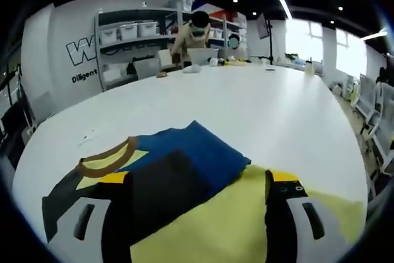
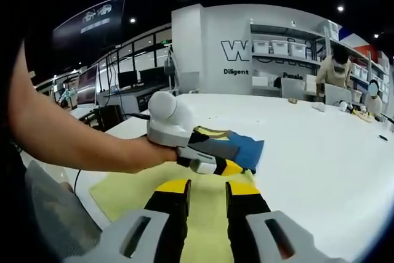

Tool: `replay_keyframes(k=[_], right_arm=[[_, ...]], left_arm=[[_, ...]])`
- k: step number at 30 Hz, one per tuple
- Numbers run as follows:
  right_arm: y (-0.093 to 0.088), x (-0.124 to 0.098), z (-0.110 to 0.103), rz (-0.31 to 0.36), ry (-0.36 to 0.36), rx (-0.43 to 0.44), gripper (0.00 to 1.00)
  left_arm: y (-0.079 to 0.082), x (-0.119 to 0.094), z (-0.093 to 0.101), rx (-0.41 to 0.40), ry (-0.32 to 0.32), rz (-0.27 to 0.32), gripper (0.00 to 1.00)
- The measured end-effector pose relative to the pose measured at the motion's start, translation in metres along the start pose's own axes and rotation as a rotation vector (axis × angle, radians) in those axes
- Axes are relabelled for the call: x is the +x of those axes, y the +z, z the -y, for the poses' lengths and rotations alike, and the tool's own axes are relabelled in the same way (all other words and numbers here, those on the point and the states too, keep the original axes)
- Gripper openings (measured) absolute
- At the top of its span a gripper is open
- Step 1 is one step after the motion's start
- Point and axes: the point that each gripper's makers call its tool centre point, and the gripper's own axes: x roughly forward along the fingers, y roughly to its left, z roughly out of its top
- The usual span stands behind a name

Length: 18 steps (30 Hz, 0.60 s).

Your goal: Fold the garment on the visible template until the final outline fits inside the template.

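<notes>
A folded garment [image 1: 184,158], blue and black with a brown collar, lies on the yellow template [image 1: 228,214] on a white table. My left gripper [image 1: 198,177] hovers low over its black part, jaws spread wide and nothing gripped. In the right gripper view, a hand [image 2: 138,152] holds that left gripper [image 2: 212,154] over the garment [image 2: 247,149] at the far end of the template [image 2: 132,192]. My right gripper [image 2: 208,188] sits above the template's near part. Its jaws are close together with a narrow slit and nothing between them.
The white table [image 1: 258,109] stretches far beyond the garment. At its far end a person [image 1: 194,35] sits at a laptop among small items. Shelves with bins [image 1: 129,32] line the back wall. Chairs [image 1: 375,109] stand along the right, and desks with monitors [image 2: 123,84] at the left.
</notes>
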Motion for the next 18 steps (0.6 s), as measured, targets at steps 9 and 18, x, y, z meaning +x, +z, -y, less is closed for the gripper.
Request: replay_keyframes(k=[9,18], right_arm=[[0.001,0.000,-0.002,0.004,0.010,-0.005,0.19],[0.002,0.001,-0.007,0.005,0.025,-0.019,0.18]], left_arm=[[0.002,-0.036,-0.020,-0.013,0.049,0.015,0.88],[-0.013,-0.080,-0.029,-0.029,0.085,0.011,0.87]])
